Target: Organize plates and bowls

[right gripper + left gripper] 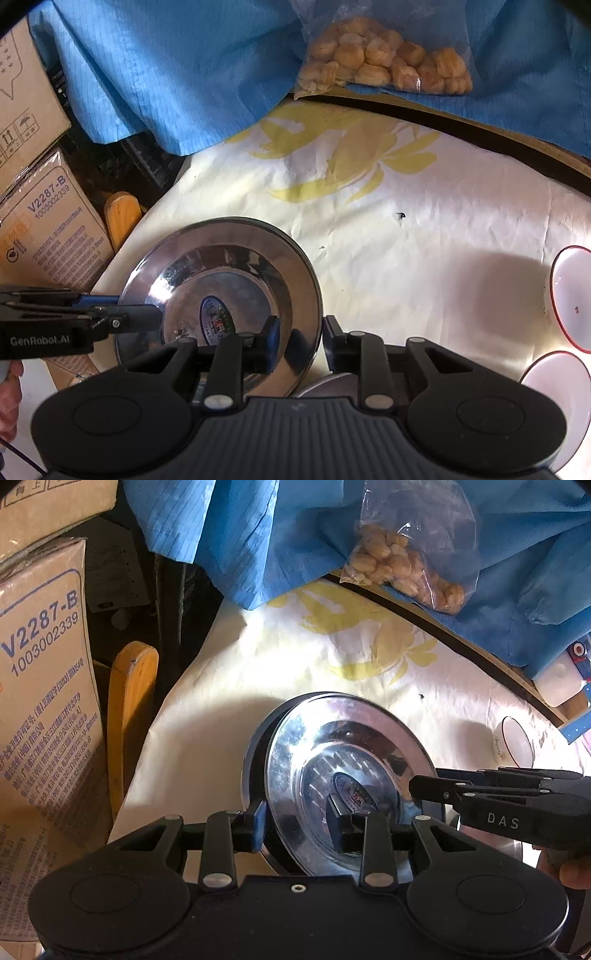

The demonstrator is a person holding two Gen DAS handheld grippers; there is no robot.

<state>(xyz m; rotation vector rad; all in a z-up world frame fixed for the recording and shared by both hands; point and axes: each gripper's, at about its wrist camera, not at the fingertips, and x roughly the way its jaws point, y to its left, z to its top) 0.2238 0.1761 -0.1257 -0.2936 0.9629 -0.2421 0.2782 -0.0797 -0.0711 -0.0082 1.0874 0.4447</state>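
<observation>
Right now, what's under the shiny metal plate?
A dark round rim peeks out beneath the metal plate, perhaps another dish. The plate covers the rest of it, so I cannot say more.

One shiny round steel plate (221, 295) sits at six o'clock. Two white red-rimmed bowls (570, 295) (554, 391) sit at three and four o'clock. One clear plastic bag of yellow pieces (384, 62) lies at twelve. Two printed cardboard boxes (48, 229) (22, 99) stand around nine to ten o'clock.
</observation>
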